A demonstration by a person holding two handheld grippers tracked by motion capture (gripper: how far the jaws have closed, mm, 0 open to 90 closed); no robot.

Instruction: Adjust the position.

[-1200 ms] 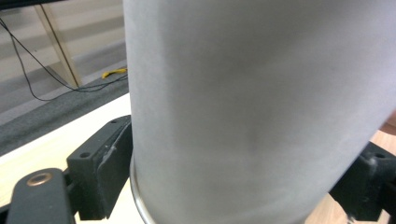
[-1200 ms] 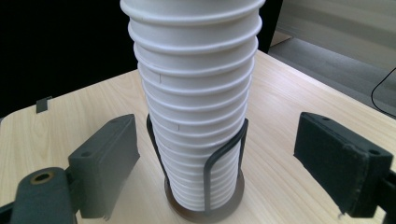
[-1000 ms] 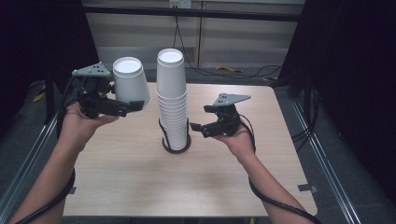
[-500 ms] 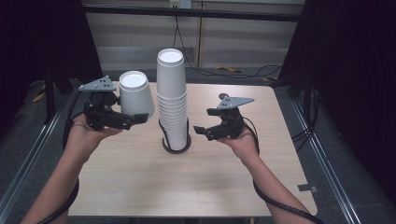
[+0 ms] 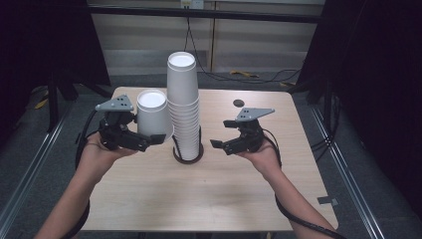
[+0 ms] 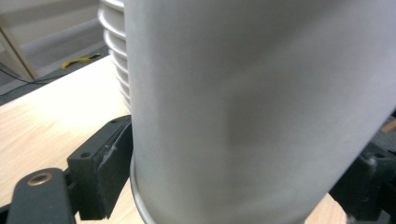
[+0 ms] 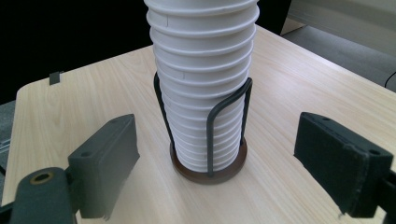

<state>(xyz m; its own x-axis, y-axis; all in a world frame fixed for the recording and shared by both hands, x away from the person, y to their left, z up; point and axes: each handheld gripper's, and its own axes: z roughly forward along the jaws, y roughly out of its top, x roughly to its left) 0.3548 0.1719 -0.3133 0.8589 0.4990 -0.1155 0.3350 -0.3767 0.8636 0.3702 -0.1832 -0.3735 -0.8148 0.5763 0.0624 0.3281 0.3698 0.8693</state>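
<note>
A: Stack of paper cups (image 5: 182,107), that's the biggest thing on the table (image 5: 209,199). It stands upside down, bottoms up, in a wire holder (image 7: 211,154) with a round brown base, roughly midway between the left and right edges and a little nearer the far edge than the near one.

B: And the single paper cup (image 5: 152,113)?

A: Also upside down, just left of the stack, its rim close to the stack's lower cups. I cannot tell whether they touch. It sits clamped in the left gripper (image 5: 149,139); in the left gripper view the cup (image 6: 252,107) has a black pad pressed to each side, and the stack's ribbed rims (image 6: 114,51) show just behind it.

B: Is it on the tabletop?

A: Hard to say; its rim looks low, near the wood, but the jaws hide the contact.

B: The right gripper (image 5: 221,144)?

A: It is to the right of the stack, apart from it, pointing at the holder. Its jaws stand wide apart with nothing between the pads; in the right gripper view the stack (image 7: 203,70) is framed between them, farther off.

B: Smaller bits?

A: A small dark disc (image 5: 239,103) near the far edge, toward the right corner.
</note>
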